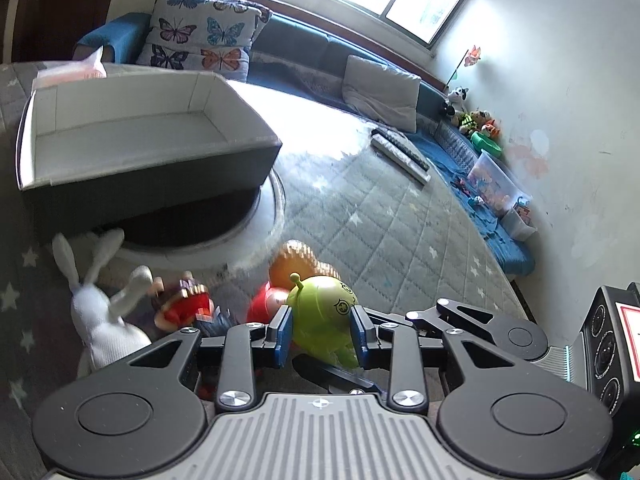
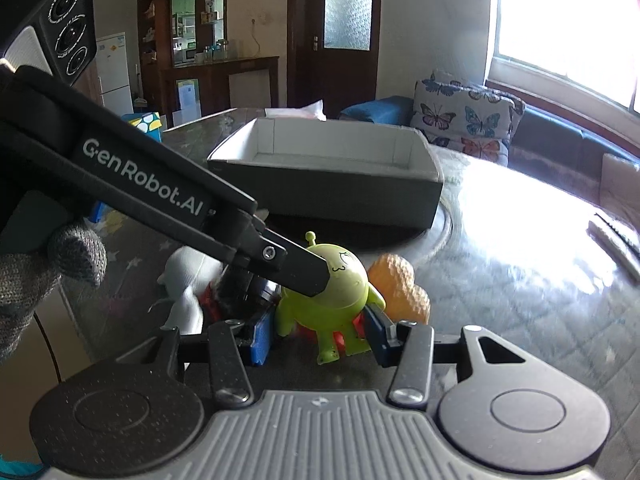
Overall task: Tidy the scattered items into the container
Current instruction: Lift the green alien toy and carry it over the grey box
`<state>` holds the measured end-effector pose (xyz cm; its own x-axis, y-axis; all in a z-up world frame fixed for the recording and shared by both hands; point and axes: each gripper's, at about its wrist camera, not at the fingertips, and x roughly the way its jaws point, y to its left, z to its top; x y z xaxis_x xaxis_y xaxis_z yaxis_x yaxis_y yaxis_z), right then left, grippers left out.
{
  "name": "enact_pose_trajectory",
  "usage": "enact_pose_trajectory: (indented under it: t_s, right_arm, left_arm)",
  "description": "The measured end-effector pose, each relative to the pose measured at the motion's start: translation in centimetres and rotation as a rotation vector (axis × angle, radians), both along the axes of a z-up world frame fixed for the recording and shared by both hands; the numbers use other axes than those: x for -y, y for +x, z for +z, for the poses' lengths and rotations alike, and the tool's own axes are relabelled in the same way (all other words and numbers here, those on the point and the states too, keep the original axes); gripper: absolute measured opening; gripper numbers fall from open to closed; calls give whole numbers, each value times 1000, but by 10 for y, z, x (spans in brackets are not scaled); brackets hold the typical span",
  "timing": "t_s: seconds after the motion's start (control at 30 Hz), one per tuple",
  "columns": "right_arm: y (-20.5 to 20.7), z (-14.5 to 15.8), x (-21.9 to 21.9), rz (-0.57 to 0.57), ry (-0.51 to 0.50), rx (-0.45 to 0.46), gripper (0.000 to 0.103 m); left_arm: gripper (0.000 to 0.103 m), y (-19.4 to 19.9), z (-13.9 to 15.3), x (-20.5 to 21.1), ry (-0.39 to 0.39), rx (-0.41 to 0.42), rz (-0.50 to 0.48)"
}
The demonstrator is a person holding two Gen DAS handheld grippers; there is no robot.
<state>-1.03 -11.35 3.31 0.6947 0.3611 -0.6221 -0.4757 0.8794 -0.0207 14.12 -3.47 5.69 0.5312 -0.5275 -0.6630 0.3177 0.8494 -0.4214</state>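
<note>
A green alien toy (image 1: 326, 312) stands on the quilted table cover, between the blue pads of my left gripper (image 1: 322, 330), which presses both its sides. In the right wrist view the same toy (image 2: 336, 304) stands between my right gripper's pads (image 2: 320, 336), which are wider apart and flank its legs; the left gripper's finger (image 2: 296, 270) crosses in front of its head. Beside it lie an orange peanut toy (image 1: 298, 260), a red toy (image 1: 266, 304), a white rabbit (image 1: 102, 320) and a purple open-mouthed monster (image 1: 186, 304). The grey box with white lining (image 1: 140, 136) sits behind, with nothing seen inside.
The box rests on a round turntable (image 1: 264, 220) set in the table. Remote controls (image 1: 400, 152) lie far right on the table. A sofa with butterfly cushions (image 1: 200, 36) and a bin of toys (image 1: 496, 180) line the walls. A tissue pack (image 2: 296, 112) is behind the box.
</note>
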Motion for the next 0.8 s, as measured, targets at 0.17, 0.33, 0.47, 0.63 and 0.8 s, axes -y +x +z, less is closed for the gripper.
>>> enact_pose_trajectory:
  t_s: [0.17,0.33,0.47,0.63,0.8]
  right_arm:
    - [23,15,-5,8,-14,38,48]
    - [61,36,-11,7,-30,84,46]
    - [99,48,-18,7,-42,98,45]
    - [143,48,-26,2,-52,92,44]
    - [195,38,-34,-3,-37,54,44]
  left_arm:
    - [34,19,18,-5,-2,39,16]
    - [34,52,35,-11,6,72,42]
    - [34,85,40,-21,-23,62,76]
    - [33,136,34,-39,-80,19,114]
    - [33,179,20,-50,-95,-4,143]
